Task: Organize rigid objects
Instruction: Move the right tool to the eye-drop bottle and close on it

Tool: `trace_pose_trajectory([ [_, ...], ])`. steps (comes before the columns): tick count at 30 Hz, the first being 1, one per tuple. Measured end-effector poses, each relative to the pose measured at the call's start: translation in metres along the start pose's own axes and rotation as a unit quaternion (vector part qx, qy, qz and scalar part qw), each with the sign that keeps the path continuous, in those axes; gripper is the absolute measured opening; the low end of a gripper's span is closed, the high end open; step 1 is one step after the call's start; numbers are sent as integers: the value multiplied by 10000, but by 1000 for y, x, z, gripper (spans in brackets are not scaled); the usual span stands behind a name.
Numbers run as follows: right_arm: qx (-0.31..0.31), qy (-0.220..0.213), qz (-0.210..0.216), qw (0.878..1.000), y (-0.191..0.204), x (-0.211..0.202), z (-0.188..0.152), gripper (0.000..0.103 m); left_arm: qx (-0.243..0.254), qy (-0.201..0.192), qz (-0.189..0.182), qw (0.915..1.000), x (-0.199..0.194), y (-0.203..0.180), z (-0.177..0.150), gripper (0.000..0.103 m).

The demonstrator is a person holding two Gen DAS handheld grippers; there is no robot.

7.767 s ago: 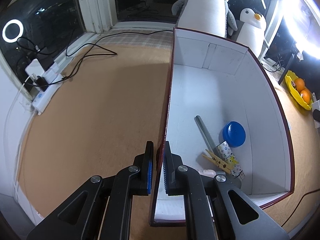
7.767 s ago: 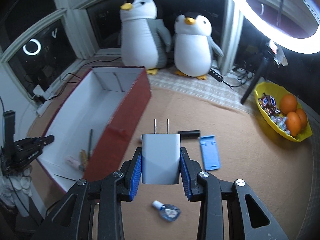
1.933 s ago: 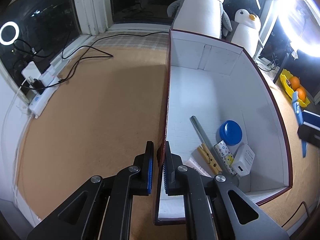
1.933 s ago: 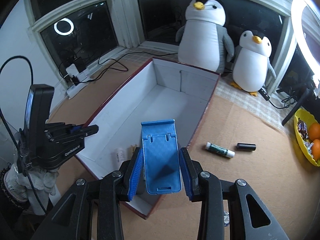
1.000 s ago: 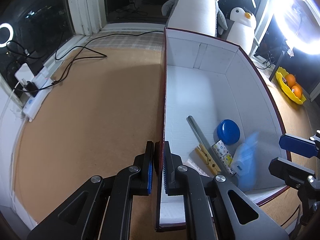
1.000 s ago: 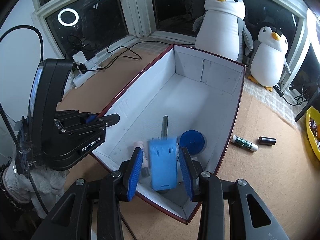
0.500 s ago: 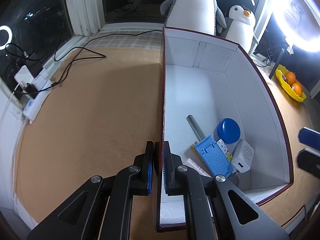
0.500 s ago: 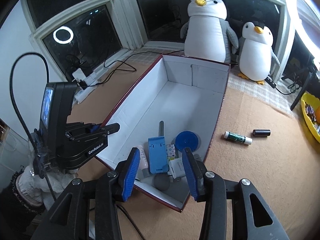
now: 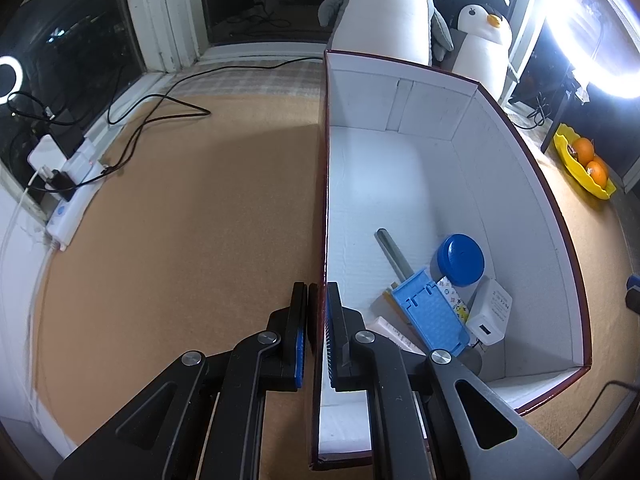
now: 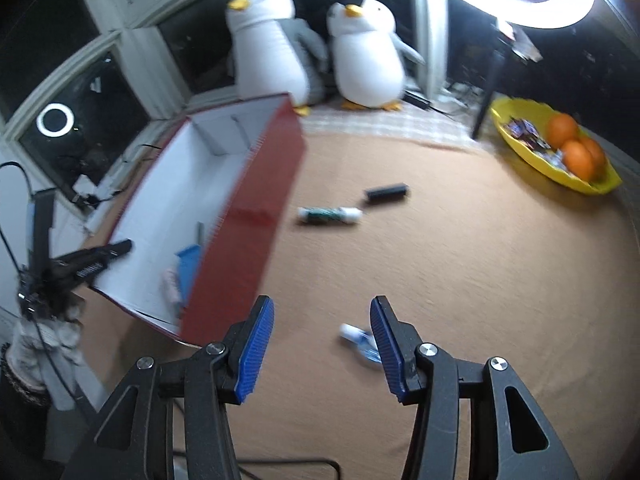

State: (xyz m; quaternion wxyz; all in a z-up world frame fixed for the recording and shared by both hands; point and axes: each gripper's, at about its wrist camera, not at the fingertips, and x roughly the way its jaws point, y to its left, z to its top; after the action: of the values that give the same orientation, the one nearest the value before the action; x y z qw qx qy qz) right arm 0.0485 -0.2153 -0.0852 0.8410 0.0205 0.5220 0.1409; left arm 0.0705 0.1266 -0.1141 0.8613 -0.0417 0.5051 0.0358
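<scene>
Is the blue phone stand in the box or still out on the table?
In the box. The blue phone stand lies flat on the box's white floor, between the white charger and the near wall.

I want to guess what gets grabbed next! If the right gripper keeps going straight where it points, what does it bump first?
Probably the bare brown tabletop; the right gripper, jaws opening and empty, has the small clear bottle just right of centre.

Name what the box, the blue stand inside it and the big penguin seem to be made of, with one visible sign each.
Box: likely cardboard, thin flat walls, matte white inside, dark red outside. Blue stand: probably moulded plastic, with crisp slots and a ribbed face. Big penguin: plush fabric, soft rounded shape.
</scene>
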Motion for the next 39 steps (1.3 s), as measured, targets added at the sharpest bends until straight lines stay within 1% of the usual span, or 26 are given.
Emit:
trace_pose_trajectory([
  [3, 53, 209, -135, 9997, -19, 10, -11, 46, 14, 16, 16, 10000, 0, -1, 1, 7],
  [6, -1, 357, -206, 9992, -27, 20, -17, 46, 40, 32, 42, 10000, 0, -2, 1, 7],
  [13, -364, 711, -173, 9967, -23, 50, -23, 46, 55, 57, 77, 9999, 0, -3, 2, 7],
  [20, -756, 1056, -295, 9911, -17, 77, -29, 46, 35, 69, 104, 9999, 0, -3, 2, 7],
  [28, -965, 1182, -380, 9876, -14, 93, -27, 46, 13, 81, 143, 9999, 1, -3, 2, 7],
  [34, -924, 1180, -369, 9880, -18, 97, -22, 46, -12, 90, 165, 9998, 1, -4, 3, 7],
  [36, -925, 1172, -410, 9879, -18, 97, -22, 40, -16, 91, 172, 9998, 1, -4, 3, 7],
  [37, -910, 1159, -430, 9881, -19, 96, -21, 35, -26, 91, 171, 9998, 1, -4, 3, 7],
  [39, -849, 1162, -395, 9888, -21, 96, -20, 35, -24, 85, 180, 9998, 0, -4, 2, 7],
])
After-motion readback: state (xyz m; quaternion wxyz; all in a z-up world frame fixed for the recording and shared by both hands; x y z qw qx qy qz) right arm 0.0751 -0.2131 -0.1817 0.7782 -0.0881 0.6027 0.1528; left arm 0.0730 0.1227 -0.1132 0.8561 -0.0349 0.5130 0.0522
